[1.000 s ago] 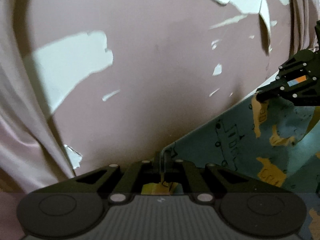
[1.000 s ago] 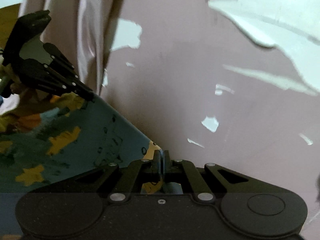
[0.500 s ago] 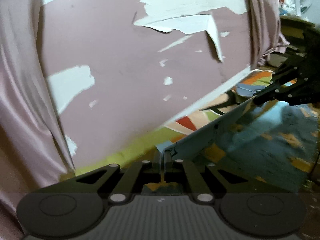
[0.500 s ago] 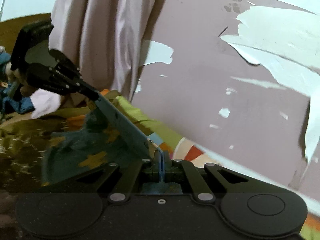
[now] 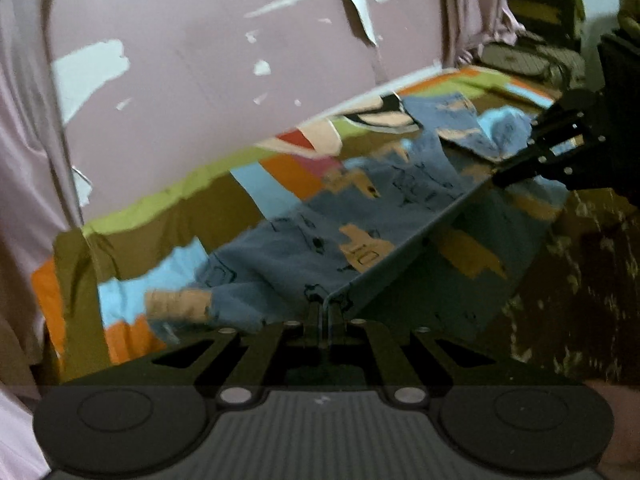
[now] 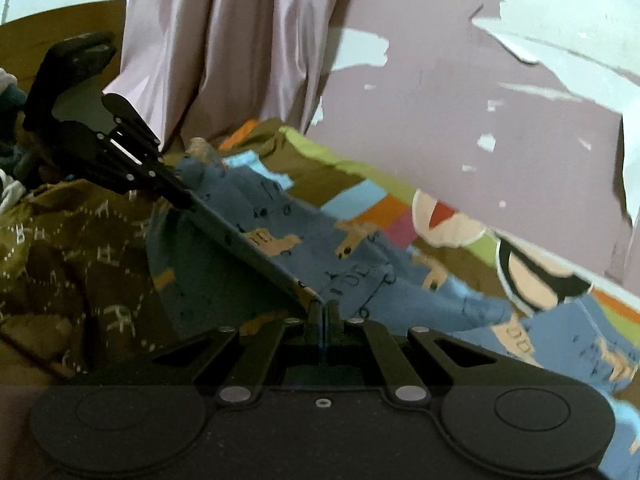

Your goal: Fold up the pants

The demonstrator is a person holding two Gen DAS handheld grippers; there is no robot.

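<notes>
Blue pants (image 5: 304, 240) with tan and orange prints lie partly on a colourful bedsheet (image 5: 188, 216). One edge of them is stretched taut between my two grippers. In the left wrist view my left gripper (image 5: 324, 310) is shut on one end of that edge. My right gripper (image 5: 498, 178) holds the other end at the right. In the right wrist view the right gripper (image 6: 322, 308) is shut on the pants (image 6: 352, 264), and the left gripper (image 6: 188, 200) grips the edge at the upper left. The cloth under the raised edge is in shadow.
A pink wall (image 5: 192, 92) with peeling paint runs behind the bed. A pink curtain (image 6: 224, 44) hangs at the bed's left end. A brown patterned blanket (image 6: 60, 248) lies on the near side. Dark furniture and clutter (image 5: 536, 40) stand at the far right.
Both grippers have come down and away from the wall, carrying the taut edge. The bedsheet has come into view, and the pants now drape onto it.
</notes>
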